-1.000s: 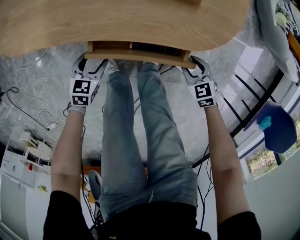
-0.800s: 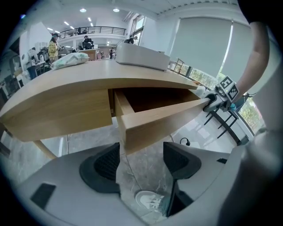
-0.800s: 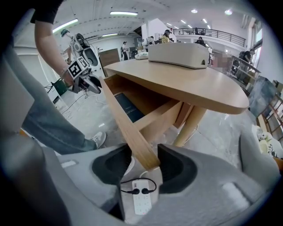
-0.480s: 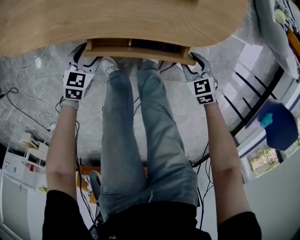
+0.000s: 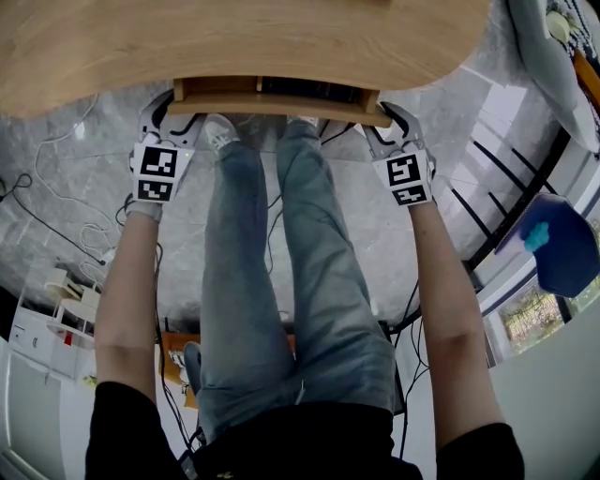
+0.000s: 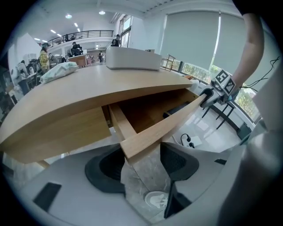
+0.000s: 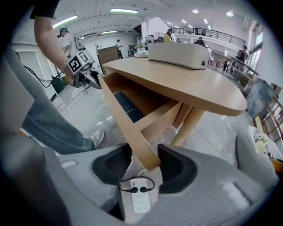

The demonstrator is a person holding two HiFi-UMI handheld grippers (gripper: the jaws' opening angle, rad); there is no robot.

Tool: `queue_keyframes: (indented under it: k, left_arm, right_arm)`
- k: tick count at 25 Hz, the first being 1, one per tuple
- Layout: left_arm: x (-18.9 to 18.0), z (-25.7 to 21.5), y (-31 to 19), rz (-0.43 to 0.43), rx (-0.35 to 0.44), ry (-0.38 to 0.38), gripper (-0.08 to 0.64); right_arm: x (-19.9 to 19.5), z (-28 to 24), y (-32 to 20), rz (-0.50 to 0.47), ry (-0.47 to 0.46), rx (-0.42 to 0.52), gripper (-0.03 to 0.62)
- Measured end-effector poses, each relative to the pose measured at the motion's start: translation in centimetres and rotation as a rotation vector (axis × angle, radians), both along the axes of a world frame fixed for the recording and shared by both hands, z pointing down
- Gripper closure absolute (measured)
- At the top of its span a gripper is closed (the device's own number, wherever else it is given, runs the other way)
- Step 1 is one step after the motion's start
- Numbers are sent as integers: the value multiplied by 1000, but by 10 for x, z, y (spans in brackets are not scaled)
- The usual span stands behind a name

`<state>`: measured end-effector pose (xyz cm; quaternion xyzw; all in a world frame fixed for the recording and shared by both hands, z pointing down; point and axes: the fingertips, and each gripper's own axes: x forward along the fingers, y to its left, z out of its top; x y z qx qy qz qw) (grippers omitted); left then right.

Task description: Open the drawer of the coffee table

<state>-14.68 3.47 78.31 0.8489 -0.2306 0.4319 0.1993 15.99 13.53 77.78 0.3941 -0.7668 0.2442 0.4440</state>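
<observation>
Drawer [image 5: 281, 101] stood partly out beneath the coffee table [image 5: 234, 37], right gripper [image 7: 145, 167] clamped on one front corner, while the left gripper [image 6: 142, 161], wider a moment before, was closing round the other, likely readying a two-handed pull.

Grey marble-look floor [image 5: 84, 216] with white cables [image 5: 56, 202] snaking all over it, plus a white power strip [image 7: 140, 201] (two plugs in it). Big windows [image 6: 194, 70] along one wall, pale roller blinds [image 6: 190, 39] pulled most of the way down. White ceiling with strip lights [image 7: 126, 10] and spotlights [image 6: 68, 16], and a railed mezzanine [image 6: 84, 33] at the back.
</observation>
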Motion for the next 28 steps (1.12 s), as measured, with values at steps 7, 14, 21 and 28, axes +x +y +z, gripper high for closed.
queue_keyframes:
  k: [7, 14, 21, 28]
  left_arm:
    - [-2, -1, 0, 19, 8, -12, 310]
    - [-6, 0, 21, 36, -7, -31, 331]
    - [-15, 0, 48, 45, -15, -43, 331]
    - [-31, 3, 76, 77, -42, -67, 333]
  right_arm:
    - [-1, 0, 0, -3, 11, -8, 416]
    - [-1, 2, 14, -57, 34, -35, 423]
    - [-11, 4, 45, -76, 46, -81, 430]
    - [-28, 8, 81, -65, 51, -126, 433]
